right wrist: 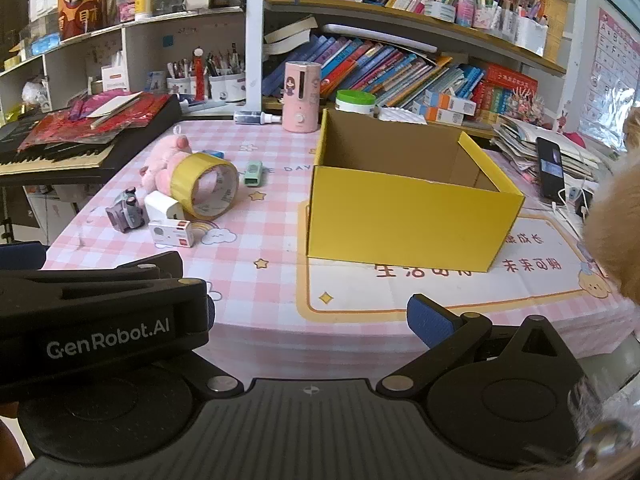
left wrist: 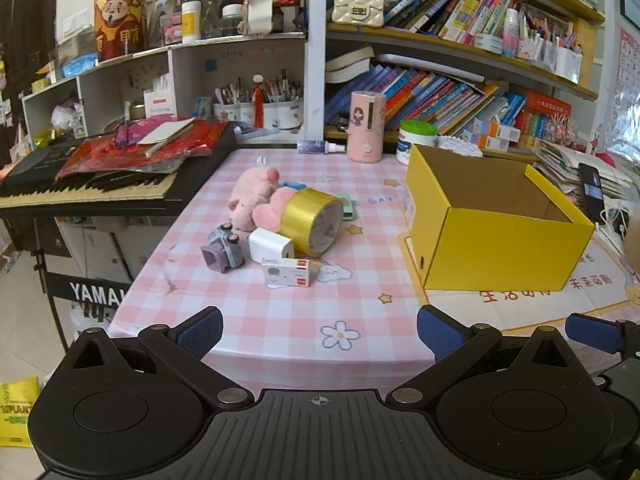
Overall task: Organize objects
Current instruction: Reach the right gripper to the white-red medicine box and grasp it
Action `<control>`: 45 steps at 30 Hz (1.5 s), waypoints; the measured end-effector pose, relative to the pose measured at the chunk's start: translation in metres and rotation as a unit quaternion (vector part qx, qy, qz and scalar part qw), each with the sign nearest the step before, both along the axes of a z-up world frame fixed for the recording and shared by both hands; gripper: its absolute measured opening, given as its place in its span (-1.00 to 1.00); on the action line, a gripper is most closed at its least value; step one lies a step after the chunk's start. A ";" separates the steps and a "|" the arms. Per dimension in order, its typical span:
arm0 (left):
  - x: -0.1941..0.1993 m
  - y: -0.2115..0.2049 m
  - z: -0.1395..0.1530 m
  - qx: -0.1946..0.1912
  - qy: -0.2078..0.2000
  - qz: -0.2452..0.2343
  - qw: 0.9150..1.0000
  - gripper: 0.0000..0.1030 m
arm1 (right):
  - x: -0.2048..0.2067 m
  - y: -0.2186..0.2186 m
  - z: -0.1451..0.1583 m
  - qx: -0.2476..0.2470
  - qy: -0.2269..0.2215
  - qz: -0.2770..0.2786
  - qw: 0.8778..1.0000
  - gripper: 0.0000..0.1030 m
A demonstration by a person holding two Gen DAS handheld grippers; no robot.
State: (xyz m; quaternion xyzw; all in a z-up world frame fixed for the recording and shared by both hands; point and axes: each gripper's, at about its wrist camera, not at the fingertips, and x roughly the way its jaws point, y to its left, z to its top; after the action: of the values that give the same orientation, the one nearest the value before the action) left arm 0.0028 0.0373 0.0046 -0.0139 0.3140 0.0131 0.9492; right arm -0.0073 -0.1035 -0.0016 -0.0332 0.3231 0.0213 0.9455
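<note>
An open, empty yellow cardboard box [left wrist: 496,220] [right wrist: 404,208] stands on the pink checked tablecloth [left wrist: 280,320]. Left of it lies a small heap: a pink plush pig [left wrist: 254,196] [right wrist: 160,160], a yellow tape roll [left wrist: 312,220] [right wrist: 206,190], a white charger block [left wrist: 270,245] [right wrist: 162,208], a white toy camera [left wrist: 287,273] [right wrist: 172,234], a purple-grey toy car [left wrist: 224,252] [right wrist: 126,212] and a mint green item [right wrist: 253,172]. My left gripper [left wrist: 320,334] is open and empty near the table's front edge. My right gripper [right wrist: 316,320] is open and empty, beside the left one.
A Yamaha keyboard [left wrist: 100,188] covered with red bags juts in at the left. A pink cylinder [left wrist: 366,126], a white jar [left wrist: 416,140], bookshelves and pen cups line the back. A phone [right wrist: 550,168] on a cable leans at the right. Something tan and furry [right wrist: 616,216] fills the right edge.
</note>
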 end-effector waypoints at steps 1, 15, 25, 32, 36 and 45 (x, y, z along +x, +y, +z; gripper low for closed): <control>0.000 0.002 0.000 0.000 0.000 0.002 1.000 1.00 | 0.000 0.001 0.000 0.001 0.000 0.002 1.000 1.00; 0.005 0.031 -0.006 -0.009 0.007 0.052 0.999 1.00 | 0.011 0.026 0.000 0.001 -0.004 0.051 0.999 1.00; 0.028 0.060 -0.010 -0.021 0.003 0.111 0.994 1.00 | 0.040 0.048 -0.008 0.002 0.001 0.101 0.995 1.00; 0.056 0.075 -0.019 -0.021 0.022 0.140 0.990 1.00 | 0.080 0.064 -0.020 0.004 0.018 0.138 0.990 0.75; 0.072 0.084 -0.027 -0.017 0.042 0.160 0.986 1.00 | 0.104 0.073 -0.031 0.009 0.039 0.161 0.986 0.47; 0.094 0.110 -0.035 -0.004 0.063 0.231 0.971 1.00 | 0.160 0.098 -0.056 0.017 0.074 0.186 0.980 0.34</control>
State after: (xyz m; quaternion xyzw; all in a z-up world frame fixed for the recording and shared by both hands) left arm 0.0963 0.1478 -0.0300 -0.0889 0.3617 0.2313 0.8988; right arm 0.1525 -0.0059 -0.0580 -0.0748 0.3799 0.2046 0.8990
